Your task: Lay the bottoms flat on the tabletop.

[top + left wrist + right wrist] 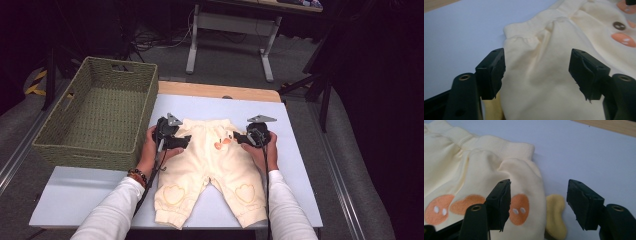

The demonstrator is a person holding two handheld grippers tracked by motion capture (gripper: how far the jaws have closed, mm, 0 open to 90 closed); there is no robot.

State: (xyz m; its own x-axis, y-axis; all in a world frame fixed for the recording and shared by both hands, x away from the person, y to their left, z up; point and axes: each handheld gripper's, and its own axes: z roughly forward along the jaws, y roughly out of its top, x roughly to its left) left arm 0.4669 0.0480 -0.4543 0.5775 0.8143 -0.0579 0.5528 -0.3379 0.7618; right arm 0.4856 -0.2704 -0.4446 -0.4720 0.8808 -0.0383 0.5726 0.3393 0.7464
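The cream baby trousers [212, 160] lie flat on the pale blue table [75, 195], waistband away from the person and legs toward them, while the left gripper [186, 141] and right gripper [237, 137] hover wide apart-jawed at the waist's sides, gripping nothing.

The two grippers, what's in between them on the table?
In the high view, the top of the cream baby trousers lies between the left gripper and the right gripper, showing an orange patch.
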